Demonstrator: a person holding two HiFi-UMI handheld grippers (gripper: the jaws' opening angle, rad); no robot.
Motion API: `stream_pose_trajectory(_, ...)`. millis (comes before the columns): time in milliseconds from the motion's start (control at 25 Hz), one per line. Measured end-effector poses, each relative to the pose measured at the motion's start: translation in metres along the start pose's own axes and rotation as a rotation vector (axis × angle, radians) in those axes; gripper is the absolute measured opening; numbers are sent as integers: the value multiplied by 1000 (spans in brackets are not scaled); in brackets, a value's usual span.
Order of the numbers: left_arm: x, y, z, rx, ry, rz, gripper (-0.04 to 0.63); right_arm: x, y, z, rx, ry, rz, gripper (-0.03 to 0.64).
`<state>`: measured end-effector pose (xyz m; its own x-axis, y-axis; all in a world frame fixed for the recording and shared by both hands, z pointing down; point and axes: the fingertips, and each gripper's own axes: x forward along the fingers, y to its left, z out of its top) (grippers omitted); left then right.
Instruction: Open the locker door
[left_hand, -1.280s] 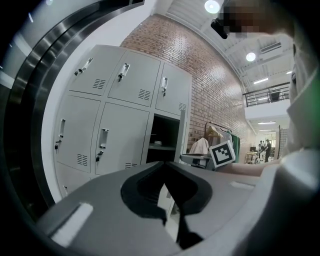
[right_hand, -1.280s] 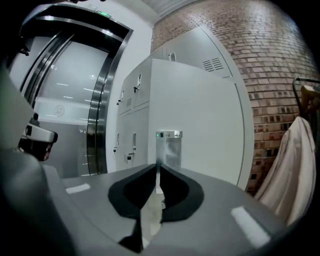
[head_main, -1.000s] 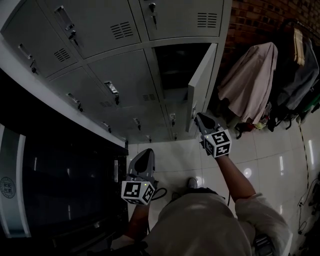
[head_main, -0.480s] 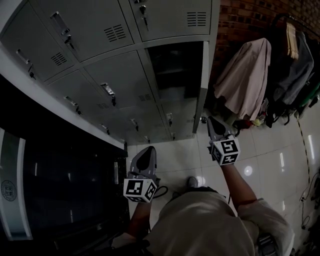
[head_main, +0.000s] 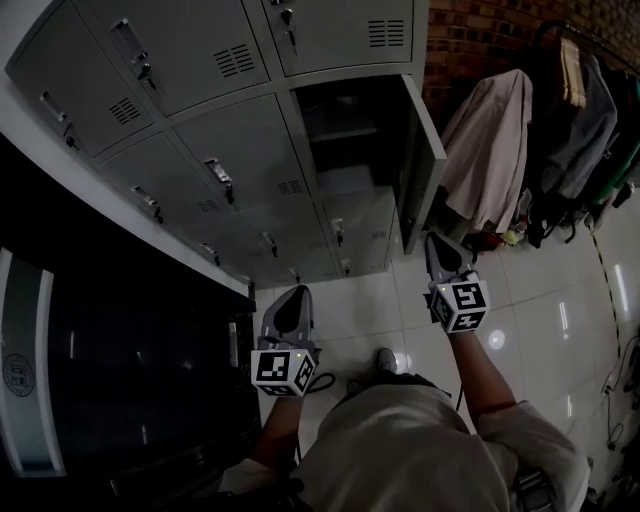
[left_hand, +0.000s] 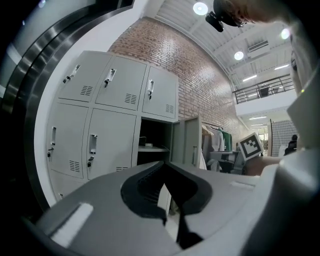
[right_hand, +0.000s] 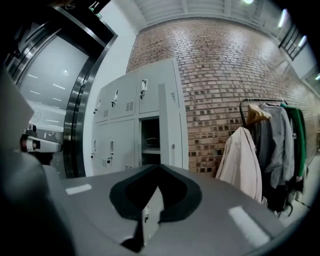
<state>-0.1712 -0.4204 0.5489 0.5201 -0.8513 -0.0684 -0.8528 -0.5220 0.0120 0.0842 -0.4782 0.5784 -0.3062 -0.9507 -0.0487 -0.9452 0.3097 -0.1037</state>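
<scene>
The right hand-held gripper (head_main: 441, 256), jaws clenched on nothing, hangs just beside the lower corner of the pale grey metal locker door (head_main: 419, 165), apart from it. The door stands swung wide to the right, baring the dark open compartment (head_main: 345, 135). The opening looks done, so draw straight back, clear of the door's edge, so nothing nudges it shut. The left hand-held gripper (head_main: 289, 308), likewise clenched and empty, is well apart at near left.

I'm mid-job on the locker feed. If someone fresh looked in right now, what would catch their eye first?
First the open locker door, swung out from the dark compartment at the right end of the middle row. Next the pale coat hanging by the brick wall to the right. Then the right gripper, shut and empty, just below the door and clear of it.
</scene>
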Motion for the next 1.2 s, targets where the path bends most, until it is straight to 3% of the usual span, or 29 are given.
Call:
stream_pose_trajectory(320,-18,-2,12,35,-16,-1,26,-42,28,15,-1,-29,-19,0)
stream_pose_trajectory(760,-45,-4,-1,9,-15,-30,32,-84,59,20,23,-97,-33,0)
stream_pose_trajectory(1200,-77,-39,9,26,2,-13,32,-131,74,38,45,-124,36,2)
